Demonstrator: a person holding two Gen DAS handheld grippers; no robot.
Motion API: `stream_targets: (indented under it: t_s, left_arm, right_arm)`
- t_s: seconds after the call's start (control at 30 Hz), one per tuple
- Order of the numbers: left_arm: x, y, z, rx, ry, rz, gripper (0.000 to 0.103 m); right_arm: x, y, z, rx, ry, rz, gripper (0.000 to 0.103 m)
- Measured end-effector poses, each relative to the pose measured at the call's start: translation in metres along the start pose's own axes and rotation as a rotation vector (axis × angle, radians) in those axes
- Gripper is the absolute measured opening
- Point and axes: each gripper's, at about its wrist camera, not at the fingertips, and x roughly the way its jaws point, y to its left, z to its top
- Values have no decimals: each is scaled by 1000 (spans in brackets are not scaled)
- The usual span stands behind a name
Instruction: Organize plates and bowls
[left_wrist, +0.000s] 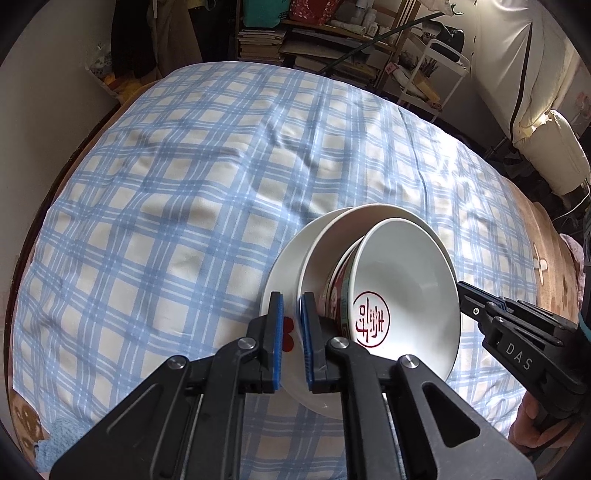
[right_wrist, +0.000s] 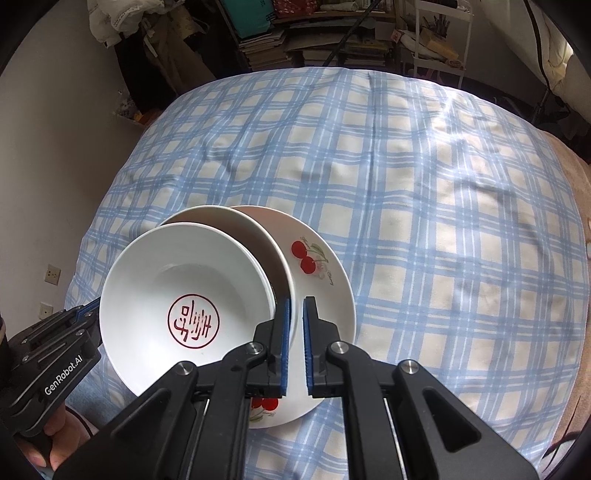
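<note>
Wide bare blue-checked cloth (right_wrist: 424, 192) surrounds the stacked white ceramic dishes (right_wrist: 177, 280); left tongs (left_wrist: 291, 314) and right tongs (right_wrist: 297, 317), nearly closed, pinch opposite rims.

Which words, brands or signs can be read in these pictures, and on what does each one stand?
"DAS": on the right gripper.
"GenRobot.AI": on the left gripper.
Red round seal: inside the white bowl; its characters are not readable.
Small script beside the cherries on the cherry plate: too small to read.
</note>
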Motion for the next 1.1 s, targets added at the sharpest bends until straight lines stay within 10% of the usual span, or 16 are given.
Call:
stream_targets:
  t_s: [0.4, 0.77, 1.1]
  left_arm:
    - [-35, -6, -5, 62, -145, 112, 24]
    - [-102, -5, -18, 102, -388, 257, 86]
    - [-155, -5, -43, 106, -586, 270, 100]
  right_arm:
    - [-16, -5, 2, 14, -52, 16, 21]
    - [-77, -2, -13, -93, -217, -8, 66]
    - [-145, -8, -37, -174, -440, -12, 100]
